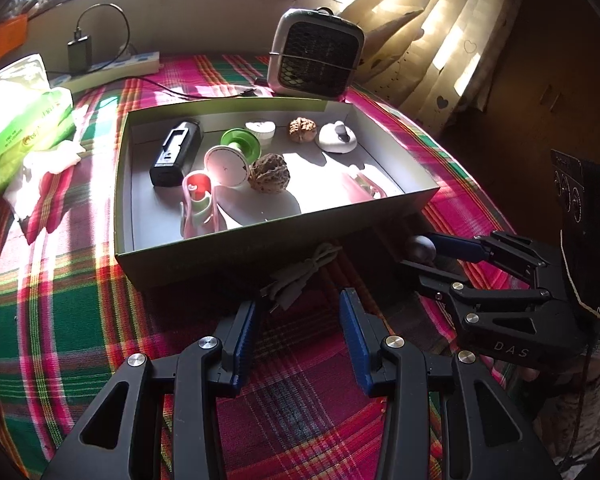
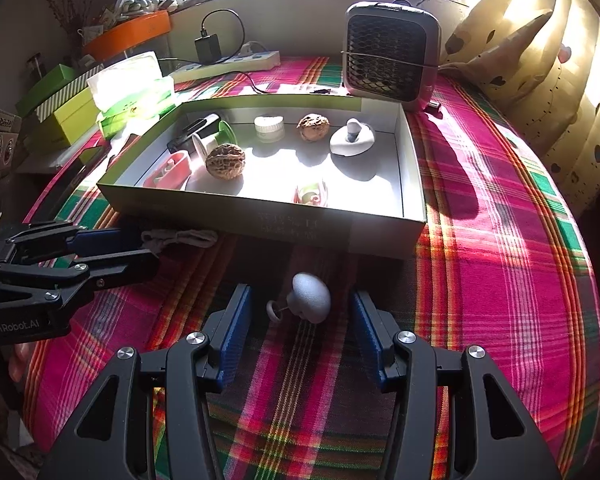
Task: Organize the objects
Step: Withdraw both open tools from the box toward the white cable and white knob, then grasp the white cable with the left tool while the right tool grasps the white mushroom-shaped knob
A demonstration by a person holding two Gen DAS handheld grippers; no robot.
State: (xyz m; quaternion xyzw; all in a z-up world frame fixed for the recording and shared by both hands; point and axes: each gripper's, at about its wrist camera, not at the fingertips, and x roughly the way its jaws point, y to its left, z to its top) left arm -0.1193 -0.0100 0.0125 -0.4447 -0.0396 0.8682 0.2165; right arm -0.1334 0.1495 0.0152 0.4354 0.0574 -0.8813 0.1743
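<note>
A shallow cardboard box [image 1: 260,236] [image 2: 260,224] on the plaid cloth holds two walnuts [image 1: 269,172] [image 2: 225,161], a black device [image 1: 176,152], a green-and-white spool [image 1: 236,152], a white cap [image 2: 269,126], a white mushroom-shaped hook [image 2: 352,138] and red-and-white clips [image 1: 198,204]. A grey mushroom-shaped knob [image 2: 310,297] [image 1: 420,249] lies on the cloth in front of the box, between the fingers of my open right gripper [image 2: 300,312] [image 1: 422,256]. A bundled grey cable [image 1: 300,276] [image 2: 180,237] lies by the box front. My left gripper [image 1: 298,312] [image 2: 136,248] is open, just before the cable.
A small grey heater [image 1: 316,56] [image 2: 392,52] stands behind the box. A power strip with a charger [image 1: 112,64] [image 2: 228,60] and a green tissue pack [image 1: 16,116] [image 2: 128,84] lie at the back left. Curtains [image 2: 540,60] hang at the right.
</note>
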